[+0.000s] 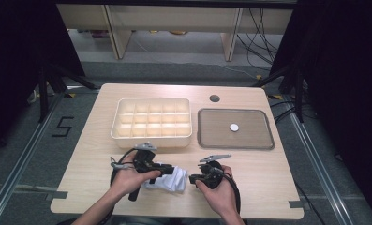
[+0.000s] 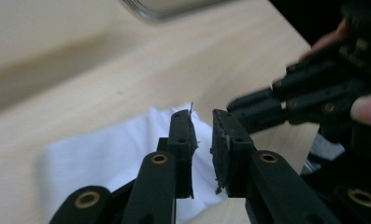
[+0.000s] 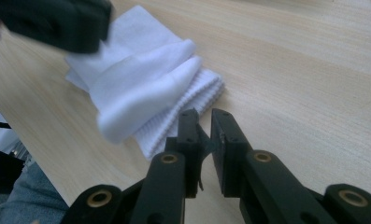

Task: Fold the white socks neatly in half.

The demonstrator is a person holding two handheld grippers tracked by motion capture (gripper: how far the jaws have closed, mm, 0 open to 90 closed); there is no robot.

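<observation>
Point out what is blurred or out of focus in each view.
High view: evenly lit and sharp on the divided box, dark around the table. Left gripper view: near fingers sharp, white cloth soft, right gripper blurred. Right gripper view: cloth fairly sharp, dark left gripper at the top a blur.

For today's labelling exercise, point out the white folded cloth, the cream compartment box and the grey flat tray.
white folded cloth (image 3: 141, 88): right gripper view, its top fold.
cream compartment box (image 1: 152, 136): high view, its near outer wall.
grey flat tray (image 1: 216, 126): high view, its bare floor.
</observation>
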